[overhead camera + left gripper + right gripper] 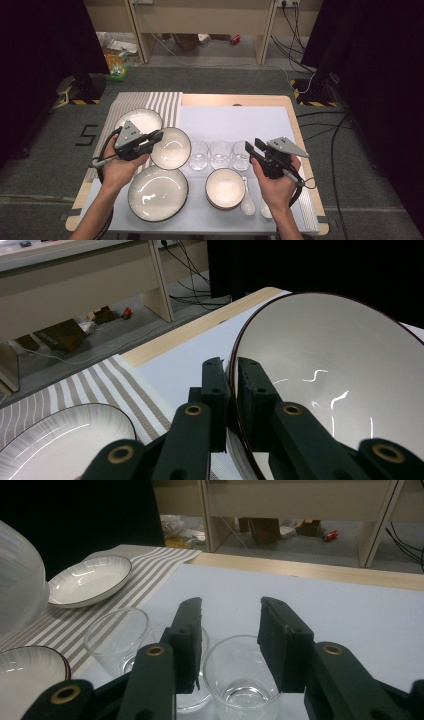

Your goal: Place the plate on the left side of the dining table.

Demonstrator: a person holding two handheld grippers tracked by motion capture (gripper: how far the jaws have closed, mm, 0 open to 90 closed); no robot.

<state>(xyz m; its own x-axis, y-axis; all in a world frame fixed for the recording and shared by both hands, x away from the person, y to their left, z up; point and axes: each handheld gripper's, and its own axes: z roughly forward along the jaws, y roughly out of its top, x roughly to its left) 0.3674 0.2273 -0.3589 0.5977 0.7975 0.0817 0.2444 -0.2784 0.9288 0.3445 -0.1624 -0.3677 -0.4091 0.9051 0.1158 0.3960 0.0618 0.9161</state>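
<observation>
A: Right, left gripper [156, 136] first. State?

B: Jaws nearly closed, clamped on the rim of a bowl [171, 148]. One jaw inside the rim, one outside; clear in the left gripper view [231, 375]. Bowl [330, 385] tilted, off the table, over the left half, just right of the striped cloth [167, 102].

A: Around it?

B: Plate [140, 120] on the cloth toward the far left corner. Larger plate [158, 194] near the front edge, left of centre.

A: Right gripper [254, 148]?

B: Jaws well apart, nothing between the pads. It hangs above three glasses [220, 155] in a mid-table row; nearest glass [242, 675] below its jaws, untouched. Small bowl [225, 188] and spoon [247, 202] toward the front edge.
</observation>
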